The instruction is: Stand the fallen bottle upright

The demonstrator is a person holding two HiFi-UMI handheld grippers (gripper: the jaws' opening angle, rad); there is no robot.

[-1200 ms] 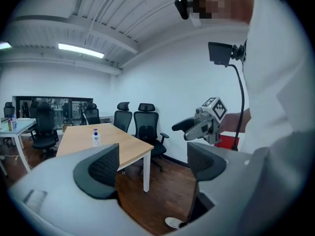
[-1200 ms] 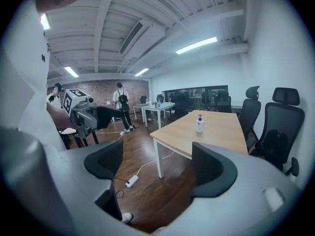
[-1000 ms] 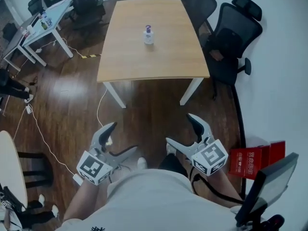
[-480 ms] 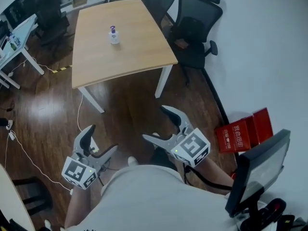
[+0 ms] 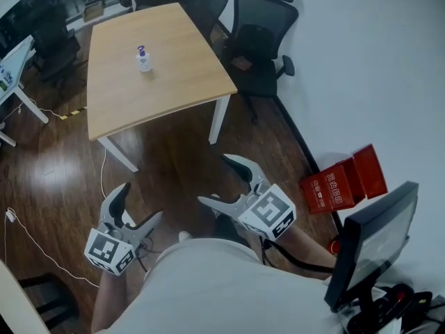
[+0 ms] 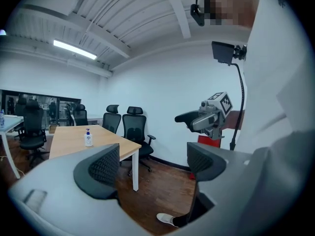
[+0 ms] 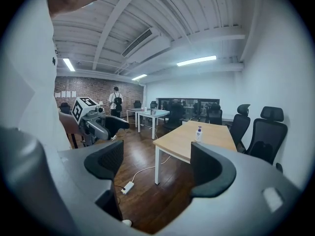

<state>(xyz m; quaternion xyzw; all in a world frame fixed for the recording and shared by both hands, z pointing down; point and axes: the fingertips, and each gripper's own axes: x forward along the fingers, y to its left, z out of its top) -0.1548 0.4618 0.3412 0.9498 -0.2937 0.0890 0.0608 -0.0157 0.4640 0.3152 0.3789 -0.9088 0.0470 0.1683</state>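
A small clear pump bottle with a purple top stands upright on the light wooden table, far from both grippers. It also shows in the left gripper view as the bottle and in the right gripper view as the bottle. My left gripper is held low over the dark wooden floor, open and empty. To its right, my right gripper is open too, with nothing between its fingers. Both hang close to the person's body, well short of the table's near edge.
Black office chairs stand along the table's right side by the white wall. Red boxes and a dark monitor sit at the right. A white cable trails over the floor. White desks stand at the left.
The head view has swung, so the table and bottle now sit further up and left in it. Both grippers shifted slightly left and stay open.
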